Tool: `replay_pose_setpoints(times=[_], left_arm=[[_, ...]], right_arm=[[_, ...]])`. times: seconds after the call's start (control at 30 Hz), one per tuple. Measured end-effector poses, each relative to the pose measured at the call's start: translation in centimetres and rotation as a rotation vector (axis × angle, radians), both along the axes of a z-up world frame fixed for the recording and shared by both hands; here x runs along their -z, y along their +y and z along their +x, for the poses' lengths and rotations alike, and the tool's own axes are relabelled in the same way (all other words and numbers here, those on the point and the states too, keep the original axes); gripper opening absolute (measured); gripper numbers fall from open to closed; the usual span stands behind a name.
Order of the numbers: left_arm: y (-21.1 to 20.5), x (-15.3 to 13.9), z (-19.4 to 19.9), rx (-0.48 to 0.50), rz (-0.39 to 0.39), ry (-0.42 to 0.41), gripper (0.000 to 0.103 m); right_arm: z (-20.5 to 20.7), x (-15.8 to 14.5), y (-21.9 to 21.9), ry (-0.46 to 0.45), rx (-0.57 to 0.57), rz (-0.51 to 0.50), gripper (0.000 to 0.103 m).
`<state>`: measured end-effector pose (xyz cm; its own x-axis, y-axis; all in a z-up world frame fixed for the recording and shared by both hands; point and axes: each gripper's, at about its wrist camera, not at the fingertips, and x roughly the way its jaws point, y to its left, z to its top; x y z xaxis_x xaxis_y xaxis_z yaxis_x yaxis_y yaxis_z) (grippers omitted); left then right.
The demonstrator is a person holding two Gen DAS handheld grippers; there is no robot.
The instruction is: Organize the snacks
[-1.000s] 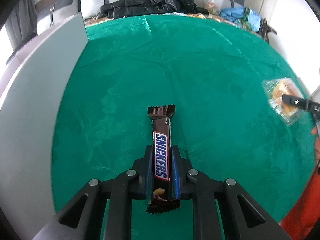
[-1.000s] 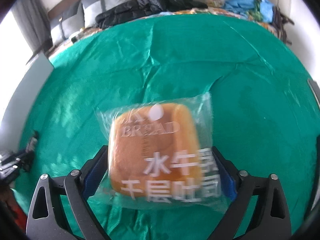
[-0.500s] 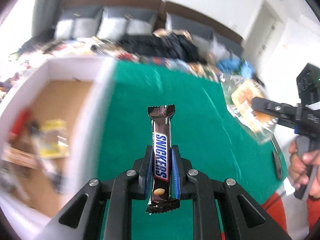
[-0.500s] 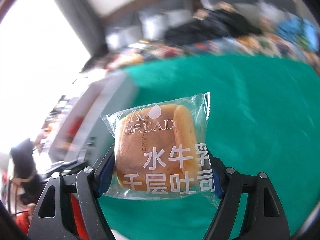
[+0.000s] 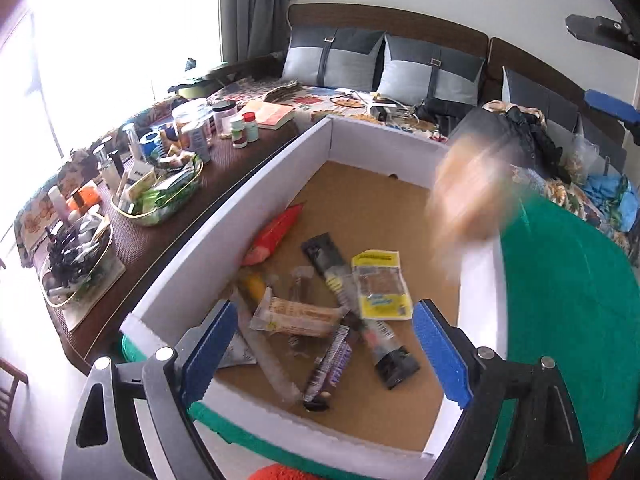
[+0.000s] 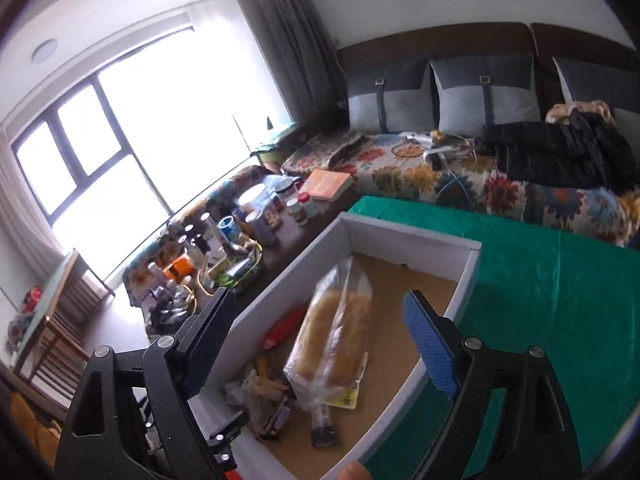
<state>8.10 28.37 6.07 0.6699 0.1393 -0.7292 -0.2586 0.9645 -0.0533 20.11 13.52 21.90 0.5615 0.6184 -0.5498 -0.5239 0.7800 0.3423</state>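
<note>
Both tongs hang over the white cardboard box [image 5: 280,184] and this is the drop step. The left tongs [image 5: 320,344] are springing open with nothing between the blue pads; the Snickers bar [image 5: 330,366] lies on the snack heap at the near end of the box floor, about six o'clock of the yellow packet [image 5: 382,286]. The right tongs [image 6: 316,340] are opening too, and the bagged bread [image 6: 334,340] is clear of both pads, falling or just landing on the pile; from the left camera it is only an orange blur at two o'clock. I cannot tell whether it has settled. Both snacks look delivered. The green-covered counter [image 6: 560,280] runs off toward three o'clock, so the next move calls for swinging both empty tongs that way to hunt for any snack left out; none shows there.
</note>
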Motion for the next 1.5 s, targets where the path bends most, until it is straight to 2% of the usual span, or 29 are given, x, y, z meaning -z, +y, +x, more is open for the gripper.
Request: replay_pose_setpoints(times=[0.17, 0.27, 0.4, 0.47, 0.63, 0.77, 1.23, 1.43, 1.5], left_arm=[[-1.6, 0.0, 0.5, -0.015, 0.033, -0.002, 0.090], [-2.8, -1.1, 0.7, -0.040, 0.130, -0.013, 0.098], [-4.5, -2.9, 0.0, -0.114, 0.257, -0.044, 0.103], [-5.0, -3.4, -0.3, -0.140, 0.289, -0.051, 0.103], [-5.2, -4.4, -0.8, -0.117, 0.221, -0.057, 0.103], [-5.9, -4.7, -1.1, -0.127, 0.253, -0.061, 0.103], [-6.0, -4.9, -1.4, -0.093, 0.248, -0.048, 0.103], [-5.5, -4.6, -1.5, -0.073, 0.221, -0.037, 0.103], [-5.1, -4.5, -1.5, -0.063, 0.183, -0.026, 0.103]], right_arm=[[-0.2, 1.0, -2.2, 0.018, 0.006, -0.047, 0.088], [-0.8, 2.1, -3.1, -0.001, 0.012, -0.120, 0.088], [-2.5, 3.8, -3.8, -0.018, -0.005, -0.189, 0.088], [-3.4, 4.6, -4.1, -0.021, -0.013, -0.210, 0.088], [-4.5, 5.5, -4.1, -0.014, -0.022, -0.234, 0.088], [-5.2, 5.4, -3.9, -0.021, -0.034, -0.243, 0.088], [-6.5, 5.8, -3.6, -0.014, -0.047, -0.284, 0.088], [-6.9, 6.6, -3.3, 0.011, -0.055, -0.293, 0.088], [-7.0, 6.8, -3.2, 0.020, -0.051, -0.298, 0.088]])
